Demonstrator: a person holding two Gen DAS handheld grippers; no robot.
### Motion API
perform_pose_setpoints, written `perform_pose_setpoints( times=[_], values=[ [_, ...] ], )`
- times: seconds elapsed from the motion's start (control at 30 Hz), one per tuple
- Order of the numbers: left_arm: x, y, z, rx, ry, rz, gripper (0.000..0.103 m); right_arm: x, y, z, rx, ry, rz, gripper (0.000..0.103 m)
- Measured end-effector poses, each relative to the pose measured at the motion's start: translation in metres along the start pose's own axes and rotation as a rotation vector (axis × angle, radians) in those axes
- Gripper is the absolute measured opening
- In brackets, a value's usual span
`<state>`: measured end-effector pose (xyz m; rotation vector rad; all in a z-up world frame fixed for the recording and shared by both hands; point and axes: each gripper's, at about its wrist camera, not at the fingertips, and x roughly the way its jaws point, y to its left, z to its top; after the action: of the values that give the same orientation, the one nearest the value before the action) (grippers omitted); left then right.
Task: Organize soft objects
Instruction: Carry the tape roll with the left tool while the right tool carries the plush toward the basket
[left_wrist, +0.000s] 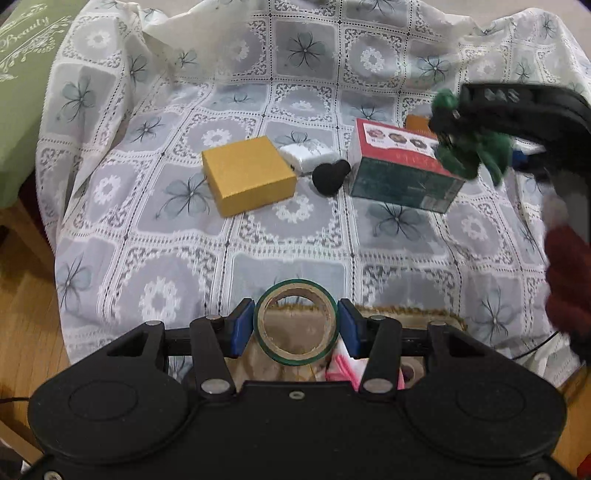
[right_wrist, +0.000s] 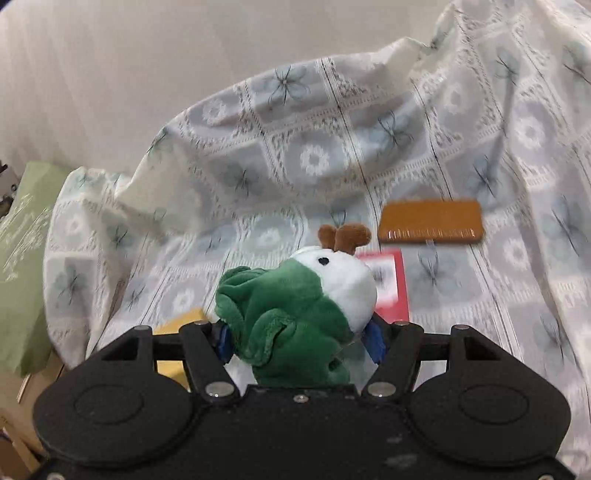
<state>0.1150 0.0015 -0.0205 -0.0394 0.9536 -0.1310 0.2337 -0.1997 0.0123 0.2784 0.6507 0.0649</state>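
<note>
Plush toy (right_wrist: 295, 317), green body w/ white head & brown antlers, sits clamped between the blue pads of the right gripper (right_wrist: 299, 338), held up above the cloth. From the left wrist view the same toy (left_wrist: 469, 151) shows as a green blur in that gripper, over the far right of the table.

Left gripper (left_wrist: 295, 326) has its jaws closed on a tape roll (left_wrist: 295, 322), green-edged w/ cardboard core, held upright so the hole faces the cam.

Surface: table covered w/ a white lace-pattern tablecloth (left_wrist: 258, 240), grey squares w/ flower motifs; cloth bunches up & rises at the back. On it: gold box (left_wrist: 248, 175) left of centre, white wrapped packet (left_wrist: 306, 157) touching its far right corner, black rounded object (left_wrist: 330, 177) just right of that, then a red-and-green box (left_wrist: 400, 173). Brown flat box (right_wrist: 432, 221) lies further back, beyond the red one.

Room: wood floor (left_wrist: 26, 332) at left, green cushion (left_wrist: 22, 92) w/ white script print at upper left, plain pale wall (right_wrist: 147, 55) behind. Below the near table edge, a basket rim (left_wrist: 410, 312) w/ smth pink inside, partly hidden by the left gripper.
</note>
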Motion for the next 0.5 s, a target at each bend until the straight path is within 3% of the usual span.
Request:
perform_pose_setpoints(
  times=[0.13, 0.5],
  values=[
    [-0.010, -0.001, -0.014, -0.011, 0.000, -0.002, 0.048, -0.034, 0.002, -0.030, 0.015, 0.033, 0.005, 0.065],
    [-0.034, -0.008, -0.050, -0.027, -0.008, 0.000, 0.048, -0.122, 0.007, -0.105, 0.019, 0.024, 0.011, 0.066]
  ],
)
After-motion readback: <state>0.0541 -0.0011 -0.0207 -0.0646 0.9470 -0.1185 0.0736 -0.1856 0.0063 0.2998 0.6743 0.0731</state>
